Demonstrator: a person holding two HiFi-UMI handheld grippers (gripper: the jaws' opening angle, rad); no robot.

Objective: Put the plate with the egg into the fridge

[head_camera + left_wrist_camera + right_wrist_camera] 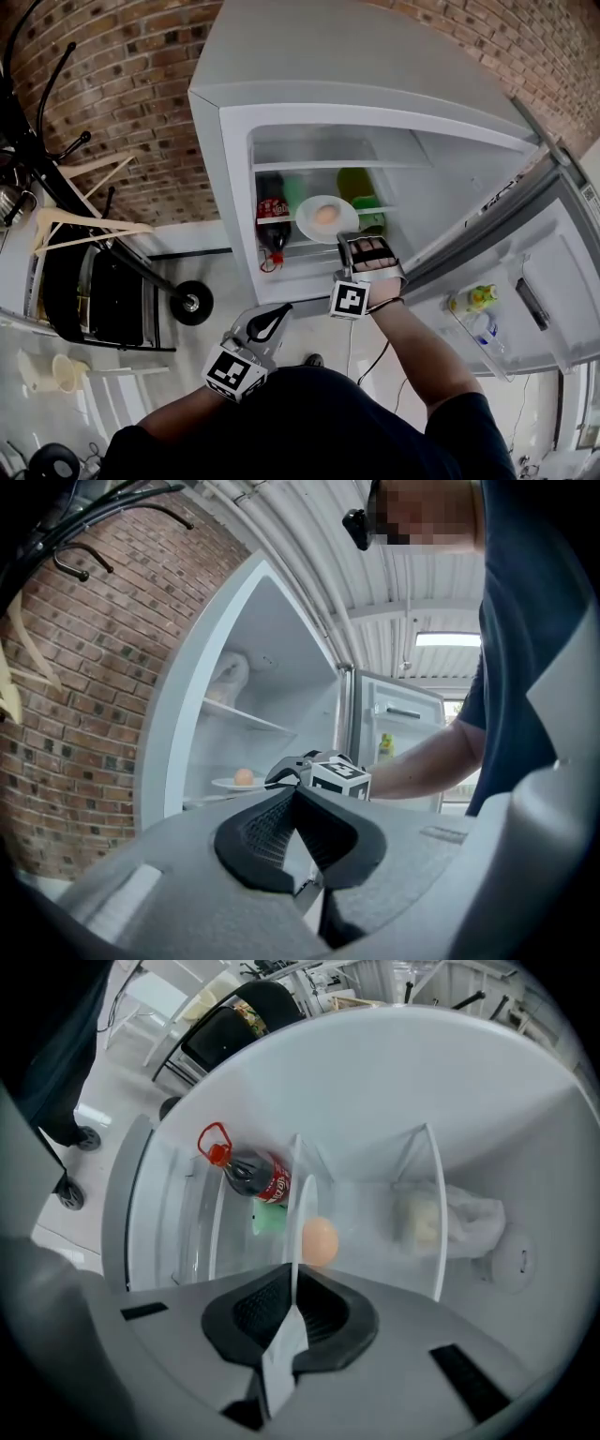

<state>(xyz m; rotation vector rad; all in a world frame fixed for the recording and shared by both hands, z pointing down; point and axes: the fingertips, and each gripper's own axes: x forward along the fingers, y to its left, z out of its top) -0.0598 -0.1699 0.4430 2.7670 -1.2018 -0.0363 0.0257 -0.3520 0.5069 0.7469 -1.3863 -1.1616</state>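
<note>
A white plate [326, 218] with a brown egg [326, 214] on it is held inside the open fridge [225, 122], level with the middle shelf. My right gripper [349, 242] is shut on the plate's near rim. In the right gripper view the plate [298, 1208] shows edge-on between the jaws of the right gripper [292, 1288], with the egg [320, 1240] just beyond them. My left gripper [270, 323] hangs low near my body, shut and empty. In the left gripper view the closed left gripper [295, 794] points toward the fridge and the plate [234, 783].
A cola bottle [272, 225] lies left of the plate, and green items [358, 192] sit behind it. A white bag [469, 1218] lies on the upper shelf. The fridge door [534, 272] stands open at right, with small bottles [473, 302] in its rack. A wheeled black rack [103, 291] stands left.
</note>
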